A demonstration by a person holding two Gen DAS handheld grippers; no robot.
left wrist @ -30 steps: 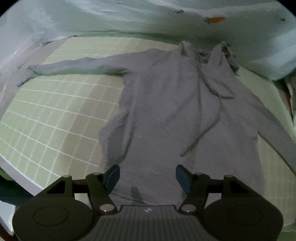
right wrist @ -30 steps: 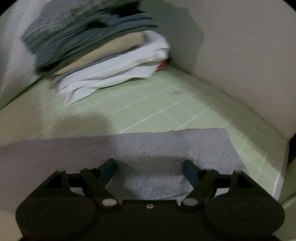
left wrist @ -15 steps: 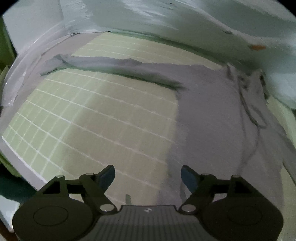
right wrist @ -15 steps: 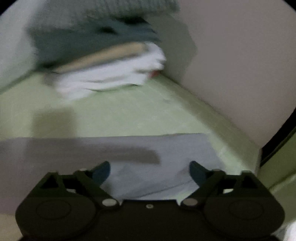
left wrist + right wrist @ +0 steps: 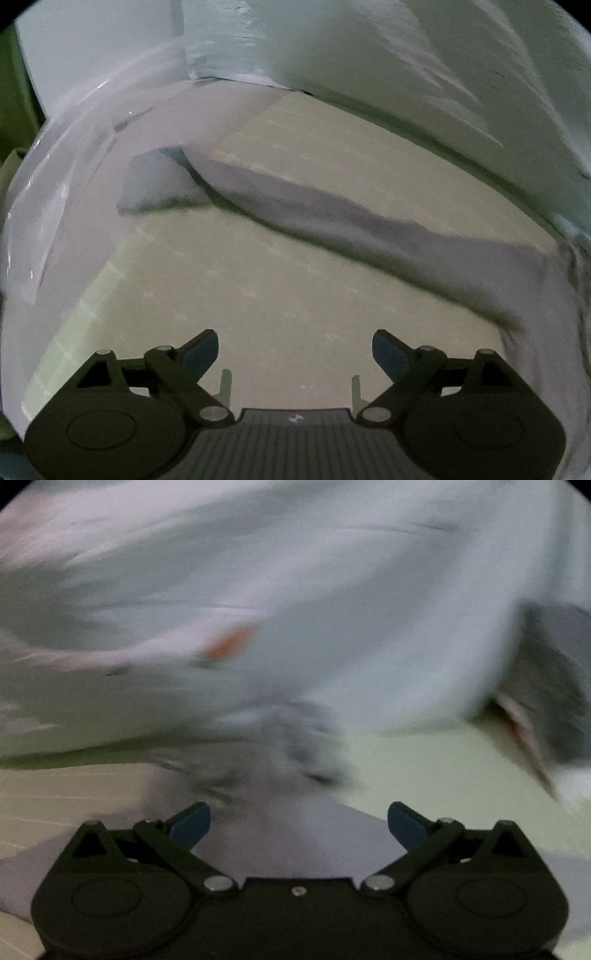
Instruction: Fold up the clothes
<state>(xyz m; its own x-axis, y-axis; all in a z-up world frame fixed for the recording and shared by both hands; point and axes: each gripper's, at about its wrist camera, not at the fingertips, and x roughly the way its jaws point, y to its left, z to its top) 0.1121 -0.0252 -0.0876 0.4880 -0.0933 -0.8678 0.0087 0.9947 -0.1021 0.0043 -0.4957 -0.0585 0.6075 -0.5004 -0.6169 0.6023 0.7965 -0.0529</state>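
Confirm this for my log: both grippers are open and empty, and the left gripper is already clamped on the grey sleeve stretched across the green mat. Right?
Not quite. The left gripper is open over bare green mat; the grey sleeve lies ahead, untouched, per the left wrist view. The right gripper is open and empty too.

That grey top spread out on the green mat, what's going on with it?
A person with a two-finger tool in each hand is about to fold it. The left tool is open above the bare mat, facing the grey top's outstretched sleeve. The right tool is open too, over the top near its bunched neck; that view is blurred. Nothing is gripped or folded yet.
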